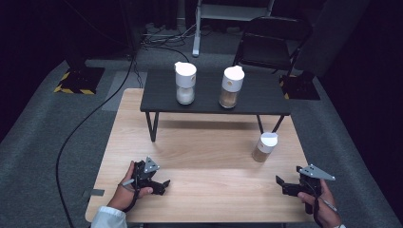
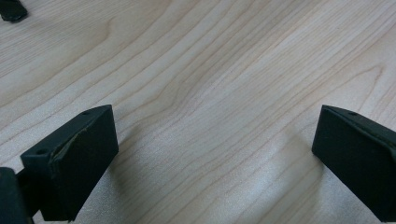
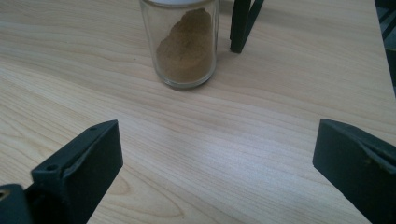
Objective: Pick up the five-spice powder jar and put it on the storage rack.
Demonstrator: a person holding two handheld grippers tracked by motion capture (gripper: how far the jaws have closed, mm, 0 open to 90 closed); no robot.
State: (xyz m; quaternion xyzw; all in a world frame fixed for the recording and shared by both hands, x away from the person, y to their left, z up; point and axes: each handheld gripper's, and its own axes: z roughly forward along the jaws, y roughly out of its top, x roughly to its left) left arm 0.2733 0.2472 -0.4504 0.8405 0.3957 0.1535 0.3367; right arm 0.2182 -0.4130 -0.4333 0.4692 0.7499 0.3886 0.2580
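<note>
A glass jar of brown powder (image 1: 264,147) with a white lid stands on the wooden table (image 1: 209,156) at the right. In the right gripper view the same jar (image 3: 184,46) stands a short way ahead of the jaws. My right gripper (image 1: 281,185) rests near the table's front right, open, with nothing between its jaws (image 3: 217,172). At the front left, my left gripper (image 1: 163,185) is open too, and its jaws stand wide apart over bare wood (image 2: 215,158). On a low black shelf (image 1: 256,102) at the back stand a jar of white powder (image 1: 185,83) and a jar of tan powder (image 1: 232,87).
The shelf's thin black legs (image 3: 243,23) stand on the wood just behind the brown jar. A small black object (image 2: 11,10) pokes in at the top left of the left gripper view. A folding chair (image 1: 271,42) and a cable (image 1: 81,128) are on the floor beyond.
</note>
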